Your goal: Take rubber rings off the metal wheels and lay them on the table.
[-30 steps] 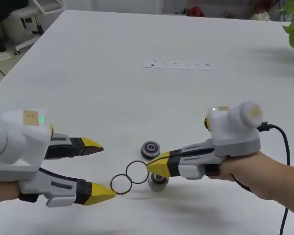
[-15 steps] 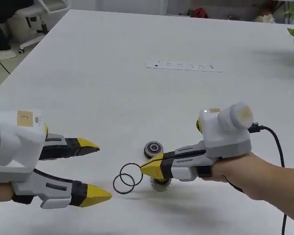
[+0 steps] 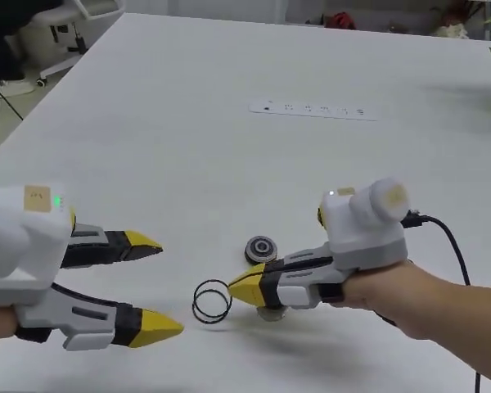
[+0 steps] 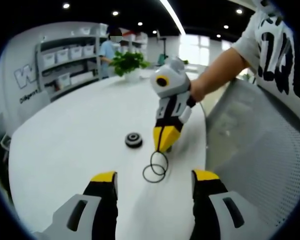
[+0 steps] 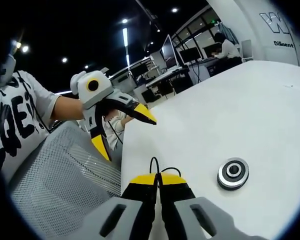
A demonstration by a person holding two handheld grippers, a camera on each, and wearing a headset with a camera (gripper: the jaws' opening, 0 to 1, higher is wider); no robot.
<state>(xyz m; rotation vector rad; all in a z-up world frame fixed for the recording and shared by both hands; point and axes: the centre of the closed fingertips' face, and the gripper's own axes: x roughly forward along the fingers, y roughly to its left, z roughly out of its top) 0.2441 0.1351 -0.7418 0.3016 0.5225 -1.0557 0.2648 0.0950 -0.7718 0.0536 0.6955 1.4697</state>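
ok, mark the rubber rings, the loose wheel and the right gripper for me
rubber rings (image 3: 212,301): head view, middle of the overlapping loops.
loose wheel (image 3: 260,249): head view, its hub.
right gripper (image 3: 231,289): head view, tips of its shut yellow jaws.

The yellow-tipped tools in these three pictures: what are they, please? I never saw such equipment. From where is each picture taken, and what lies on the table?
No robot here: a person holds one two-jaw tool in each hand. The head view comes from a headset camera; each round view comes from a camera riding on one tool. The left tool is open and holds nothing. The right tool is shut, seemingly pinching a black rubber ring. On the white table lie a metal wheel and a power strip.
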